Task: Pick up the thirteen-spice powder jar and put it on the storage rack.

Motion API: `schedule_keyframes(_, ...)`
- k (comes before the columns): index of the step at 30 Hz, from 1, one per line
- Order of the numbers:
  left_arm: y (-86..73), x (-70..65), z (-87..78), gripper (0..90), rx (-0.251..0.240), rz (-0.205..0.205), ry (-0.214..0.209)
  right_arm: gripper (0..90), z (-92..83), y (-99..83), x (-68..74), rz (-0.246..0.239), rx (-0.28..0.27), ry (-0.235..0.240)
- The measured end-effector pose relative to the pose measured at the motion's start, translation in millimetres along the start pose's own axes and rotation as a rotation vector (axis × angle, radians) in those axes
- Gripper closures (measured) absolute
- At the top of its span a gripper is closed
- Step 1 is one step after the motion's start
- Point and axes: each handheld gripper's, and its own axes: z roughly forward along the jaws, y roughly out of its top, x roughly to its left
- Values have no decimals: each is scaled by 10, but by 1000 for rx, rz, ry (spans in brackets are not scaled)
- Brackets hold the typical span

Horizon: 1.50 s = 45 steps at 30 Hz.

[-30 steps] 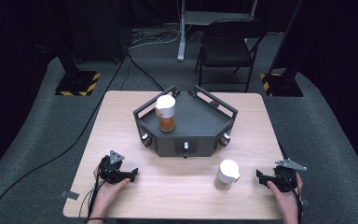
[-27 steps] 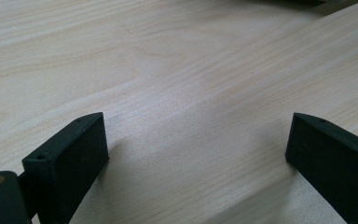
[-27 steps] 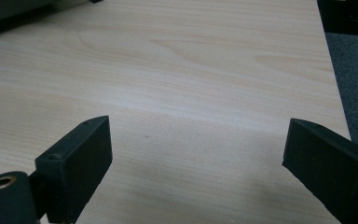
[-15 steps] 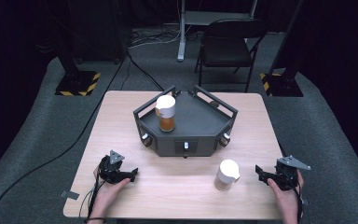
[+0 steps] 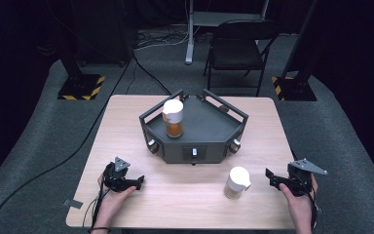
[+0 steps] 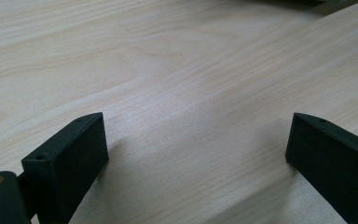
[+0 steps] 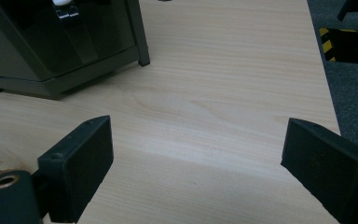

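Note:
A jar with amber contents and a white lid stands upright in the dark angular tray at the table's middle. A second white-lidded jar stands on the bare wood in front of the tray, toward the right. My right gripper is held just right of that jar, apart from it, pointing left; its jaws stand open over bare wood, with the tray's corner ahead. My left gripper rests low near the front left, open with nothing but wood between its fingers.
The wooden table has bare wood on both sides of the tray. Its right edge drops to grey carpet. A black folding chair and stand bases with yellow-black stripes sit beyond the far edge.
The right hand has lifted its gripper a little off the table near the front right corner. The left hand and both jars have kept their places.

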Motion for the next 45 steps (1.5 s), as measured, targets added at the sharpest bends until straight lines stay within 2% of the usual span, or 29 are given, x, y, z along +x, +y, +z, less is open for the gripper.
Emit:
schedule_keyframes(10, -1, -1, 0, 50, 0, 0, 0, 78, -43, 164, 124, -35, -25, 22)
schedule_keyframes(23, 7, -6, 4, 49, 1, 7, -7, 78, -99, 283, 237, -44, -68, 79)
schedule_keyframes(30, 7, -5, 5, 49, 1, 7, -7, 78, -113, 325, 336, -76, -83, 112)
schedule_keyframes(36, 7, -6, 4, 49, 2, 8, -7, 78, -134, 331, 346, -53, -106, 170)
schedule_keyframes(45, 7, -6, 5, 49, 1, 8, -7, 77, -113, 332, 496, -79, -125, 196)
